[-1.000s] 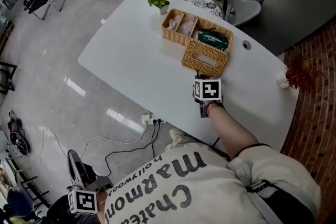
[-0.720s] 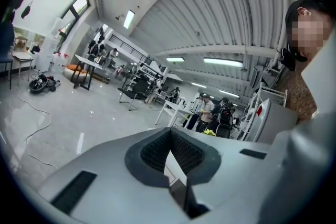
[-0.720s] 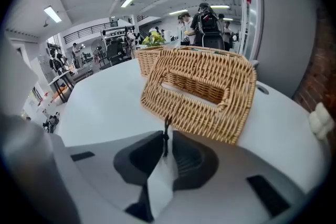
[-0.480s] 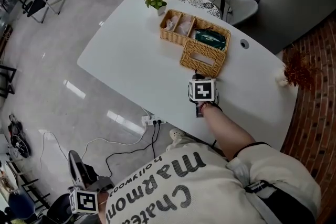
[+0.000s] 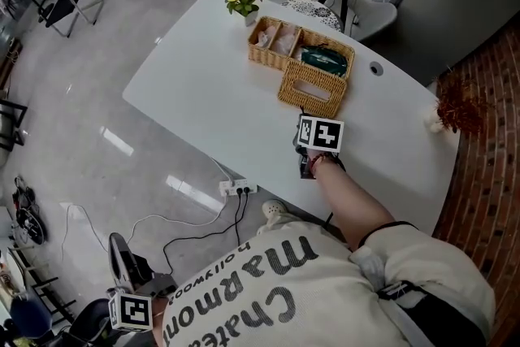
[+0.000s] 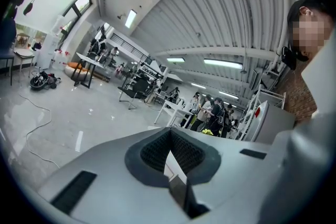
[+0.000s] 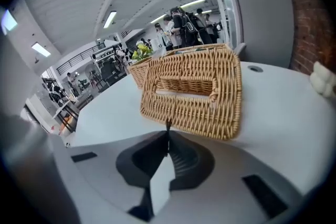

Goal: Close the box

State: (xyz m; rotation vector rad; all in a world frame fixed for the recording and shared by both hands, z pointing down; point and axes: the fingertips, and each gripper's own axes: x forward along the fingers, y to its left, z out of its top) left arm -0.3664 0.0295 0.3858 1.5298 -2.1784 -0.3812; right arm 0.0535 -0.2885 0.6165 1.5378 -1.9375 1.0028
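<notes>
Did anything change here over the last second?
Barely. The right gripper has rolled slightly in front of the wicker lid, with its jaws shut on nothing. The lid stands tilted at the open basket's near side as before. The left gripper stays shut, pointing out into the room.

Bright ceiling striplights, glossy floor glare (fisheye-warped edges).

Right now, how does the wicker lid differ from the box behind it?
The lid leans tilted on the box's front; the box sits flat on the table. The lid is one panel with a long slot; the box is open, split into compartments holding things. Both are tan wicker.
</notes>
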